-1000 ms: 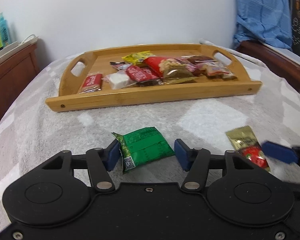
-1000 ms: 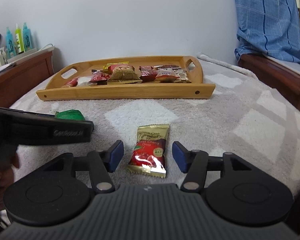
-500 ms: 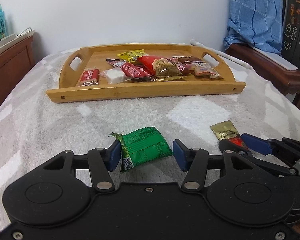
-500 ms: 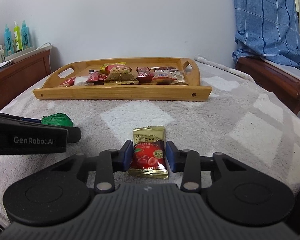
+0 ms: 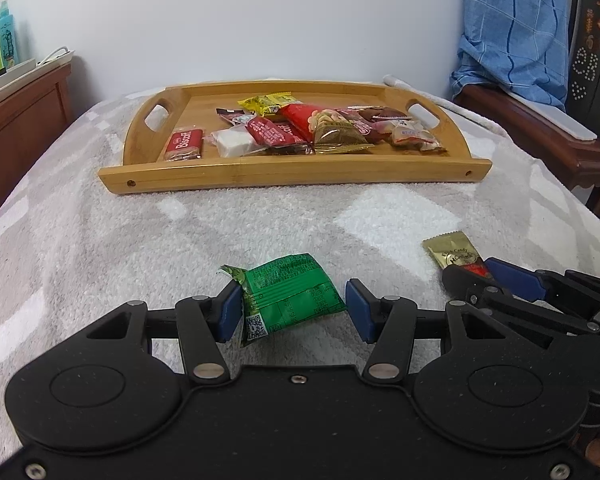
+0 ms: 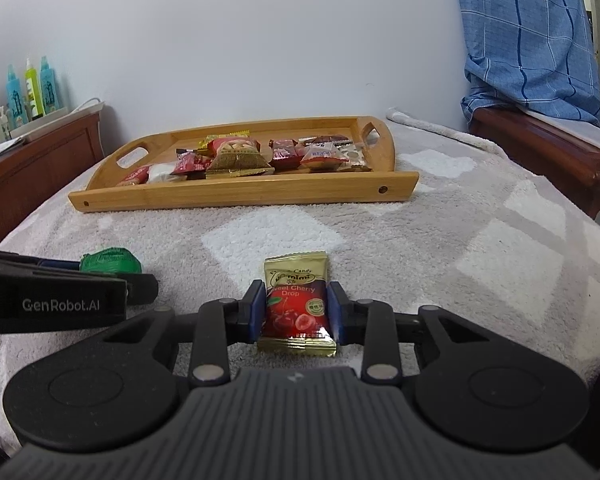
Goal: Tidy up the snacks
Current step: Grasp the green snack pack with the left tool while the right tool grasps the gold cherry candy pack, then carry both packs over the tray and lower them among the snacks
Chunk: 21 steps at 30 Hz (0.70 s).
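Observation:
A green snack packet (image 5: 288,292) lies on the grey blanket between the pads of my left gripper (image 5: 294,312), which is open around it; the left pad touches its edge. It also shows in the right wrist view (image 6: 110,261). My right gripper (image 6: 296,312) is shut on a gold and red cherry candy packet (image 6: 296,304), which still rests on the blanket; it also shows in the left wrist view (image 5: 454,254). A wooden tray (image 5: 296,174) with several snacks stands farther back, also in the right wrist view (image 6: 240,194).
A wooden cabinet (image 5: 20,120) with bottles stands at the left. A dark wooden bench (image 5: 540,136) with a blue cloth stands at the right. The blanket-covered surface (image 5: 100,248) drops off at both sides.
My right gripper has closed from open onto the cherry candy packet. My left gripper has stayed open around the green packet, with the view shifting slightly.

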Each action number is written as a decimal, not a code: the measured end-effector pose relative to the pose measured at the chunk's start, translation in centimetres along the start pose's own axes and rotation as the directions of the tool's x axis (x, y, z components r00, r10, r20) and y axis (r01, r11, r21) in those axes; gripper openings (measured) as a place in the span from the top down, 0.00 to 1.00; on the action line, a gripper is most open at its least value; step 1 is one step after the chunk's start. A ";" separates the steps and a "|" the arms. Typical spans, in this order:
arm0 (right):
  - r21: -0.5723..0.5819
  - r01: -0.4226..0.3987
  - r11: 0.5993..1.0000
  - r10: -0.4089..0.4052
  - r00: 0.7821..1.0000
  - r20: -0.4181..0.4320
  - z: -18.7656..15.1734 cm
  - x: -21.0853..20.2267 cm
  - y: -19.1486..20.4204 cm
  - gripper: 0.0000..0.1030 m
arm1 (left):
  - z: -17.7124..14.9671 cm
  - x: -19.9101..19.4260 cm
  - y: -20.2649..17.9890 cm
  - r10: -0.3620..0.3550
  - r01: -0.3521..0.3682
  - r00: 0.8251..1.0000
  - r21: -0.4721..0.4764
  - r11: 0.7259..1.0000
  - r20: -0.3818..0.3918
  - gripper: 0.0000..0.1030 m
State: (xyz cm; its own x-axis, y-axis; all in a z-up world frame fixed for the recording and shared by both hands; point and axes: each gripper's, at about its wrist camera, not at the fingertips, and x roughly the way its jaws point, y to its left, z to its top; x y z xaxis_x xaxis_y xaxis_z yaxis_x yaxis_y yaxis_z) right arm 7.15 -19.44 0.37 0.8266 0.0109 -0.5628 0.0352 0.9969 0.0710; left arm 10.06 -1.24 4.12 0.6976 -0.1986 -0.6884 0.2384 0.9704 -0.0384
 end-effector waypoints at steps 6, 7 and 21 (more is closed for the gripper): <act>0.018 -0.016 1.000 0.016 1.000 0.013 0.4 -0.2 -0.2 0.63 | 0.1 -0.2 0.2 0.003 -0.003 1.000 -0.018 1.000 -0.008 0.49; 0.019 -0.019 1.000 0.018 1.000 0.015 0.5 -0.2 -0.3 0.63 | 0.2 -0.2 0.2 0.003 -0.003 1.000 -0.023 1.000 -0.009 0.49; 0.039 -0.071 0.997 0.068 0.996 0.062 2.5 -0.8 -1.0 0.63 | 1.0 -0.5 0.6 -0.007 0.007 1.000 -0.051 0.999 0.006 0.49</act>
State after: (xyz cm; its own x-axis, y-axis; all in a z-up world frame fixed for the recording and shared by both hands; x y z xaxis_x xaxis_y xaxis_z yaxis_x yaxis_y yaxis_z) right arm 7.84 -20.63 2.80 0.8601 0.0740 -0.5048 -0.0017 0.9898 0.1422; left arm 10.53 -0.73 5.15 0.6997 -0.2059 -0.6841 0.2083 0.9748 -0.0804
